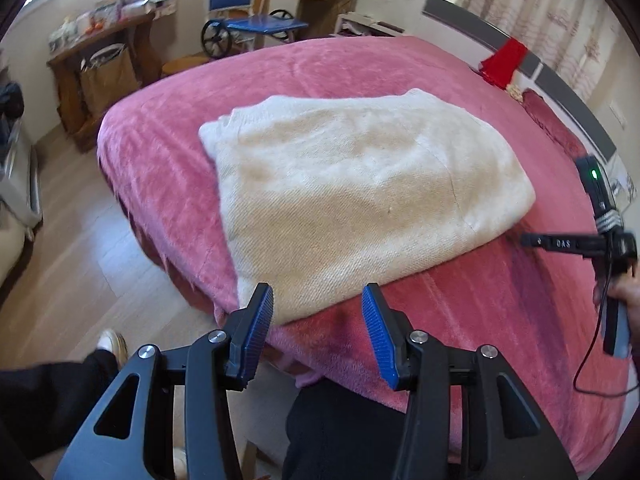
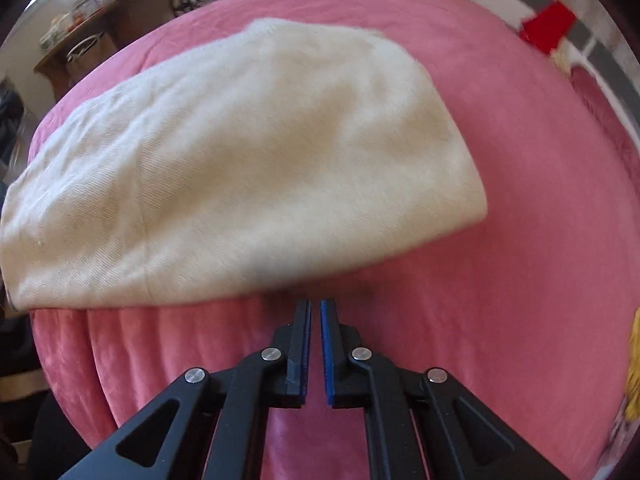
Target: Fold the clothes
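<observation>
A cream knitted garment (image 1: 360, 184) lies folded flat on the pink bedspread (image 1: 460, 320). My left gripper (image 1: 318, 300) is open and empty, just above the garment's near edge. My right gripper (image 2: 315, 305) is shut with nothing between its pads, just short of the garment's (image 2: 248, 160) near edge, over the pink bedspread (image 2: 500, 280). The right gripper also shows in the left wrist view (image 1: 528, 239), beside the garment's right edge.
A red cloth (image 1: 504, 62) hangs on the headboard at the far right. A pink pillow (image 1: 556, 124) lies at the head of the bed. A blue chair (image 1: 232, 12) and a wooden shelf (image 1: 100, 64) stand beyond the bed. My legs are at the bed's near edge.
</observation>
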